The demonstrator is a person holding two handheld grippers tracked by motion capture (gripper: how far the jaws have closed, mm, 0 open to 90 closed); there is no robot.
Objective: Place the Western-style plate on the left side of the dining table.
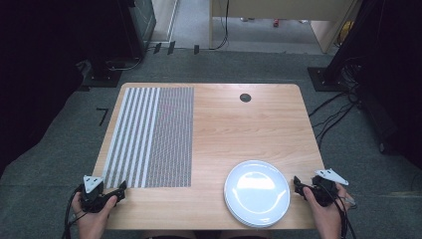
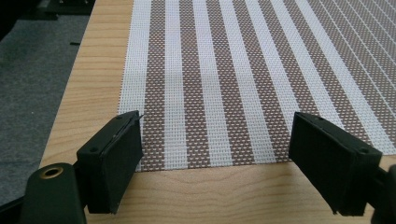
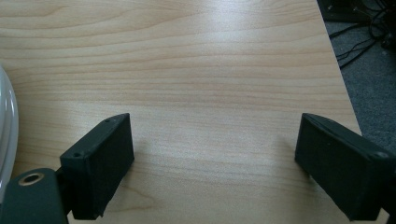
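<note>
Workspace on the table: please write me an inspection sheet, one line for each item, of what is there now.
Surface: wooden table, with a round dark grommet near the far edge.
Job's things: striped woven placemat flat on the left half; stack of white plates at the near right edge.
Clutter: nothing seen.
Grippers: left hand-held gripper at the placemat's near left corner, jaws open and holding nothing; right hand-held gripper just right of the plates, jaws open and holding nothing.
Cables: one trails from each gripper; more cables lie on the floor at right.
Surroundings: grey carpet, dark stands, wooden furniture behind.
</note>
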